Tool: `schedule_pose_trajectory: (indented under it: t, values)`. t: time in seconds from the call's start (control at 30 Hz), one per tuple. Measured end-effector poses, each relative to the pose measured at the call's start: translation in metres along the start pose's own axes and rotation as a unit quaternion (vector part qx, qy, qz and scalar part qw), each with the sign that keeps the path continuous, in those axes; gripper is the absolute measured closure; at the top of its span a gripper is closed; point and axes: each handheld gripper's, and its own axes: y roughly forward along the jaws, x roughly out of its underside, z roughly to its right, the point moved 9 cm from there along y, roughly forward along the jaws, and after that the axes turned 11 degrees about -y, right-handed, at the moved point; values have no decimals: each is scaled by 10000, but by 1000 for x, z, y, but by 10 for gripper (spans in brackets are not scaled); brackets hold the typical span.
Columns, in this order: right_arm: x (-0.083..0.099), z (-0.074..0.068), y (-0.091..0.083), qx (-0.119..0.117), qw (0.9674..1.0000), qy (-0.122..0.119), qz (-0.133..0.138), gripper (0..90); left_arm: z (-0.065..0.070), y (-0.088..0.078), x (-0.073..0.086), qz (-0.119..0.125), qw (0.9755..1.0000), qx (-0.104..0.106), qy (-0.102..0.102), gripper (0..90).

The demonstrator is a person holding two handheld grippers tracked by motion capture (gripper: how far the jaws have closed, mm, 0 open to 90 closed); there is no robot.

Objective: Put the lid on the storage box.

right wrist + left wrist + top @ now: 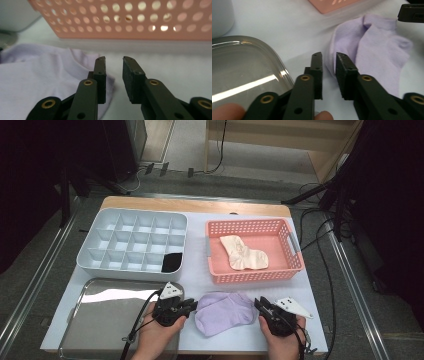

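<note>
While both sets of jaws stand slightly parted with nothing between them, the lilac sock [223,312] lies flat on the tabletop [200,270] between the two hands, at the near edge. Left gripper [326,65]: narrow gap, tips just beside the sock's left edge, not pinching it. Right gripper [113,67]: same narrow gap, tips at the sock's right edge, left jaw over the cloth, right jaw over bare tabletop.

Handling, my judgement: sock is light, soft, limp; looks like a pair or a folded piece laid double. It will sag and drape when lifted, no risk of breakage, little slip against the pads. Best hold is a pinch on a free edge or cuff at each end, so it can be stretched or folded between the hands.

Further out: metal tray [107,320] at the left hand, pink perforated basket [252,277] behind with a cream sock [244,253] in it, grey divided organiser [95,260] behind left holding a dark item [172,262] in its near right compartment.

No brands, labels or writing legible anywhere.
</note>
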Motion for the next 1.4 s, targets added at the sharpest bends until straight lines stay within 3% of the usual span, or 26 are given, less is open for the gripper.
schedule_pose_trajectory:
  t: [0.13,0.37,0.53,0.7,0.77,0.83,0.87,0.9,1.07,1.3,1.4]
  values:
    - [-6,-9,-7,-114,9997,-133,188,739,0,-7,2,86,9999,118,-19,686]
    - [-5,-24,-7,-409,9986,-267,186,756,0,-16,10,164,9997,184,8,679]
    - [-2,-26,-5,-409,9986,-299,121,732,1,-19,11,167,9996,244,25,679]
    - [3,-24,8,-305,9986,-441,-18,634,7,-20,13,145,9992,377,70,656]
    - [4,-24,10,-328,9983,-474,-119,651,10,-20,13,138,9988,459,59,646]
    - [5,-27,12,-378,9974,-573,-227,724,13,-20,15,109,9987,487,110,631]
    - [6,-28,13,-390,9971,-603,-267,763,15,-19,16,79,9985,529,135,625]
    - [7,-30,13,-436,9970,-554,-303,858,17,-18,18,28,9984,538,155,625]
    - [5,-33,9,-455,9972,-537,-253,874,17,-14,24,-111,9988,411,243,659]
    - [-1,-32,-11,-531,9978,-406,14,867,11,-18,19,0,9991,383,170,668]
    - [0,-31,-19,-499,9984,-279,47,866,13,-22,16,48,9987,487,120,655]
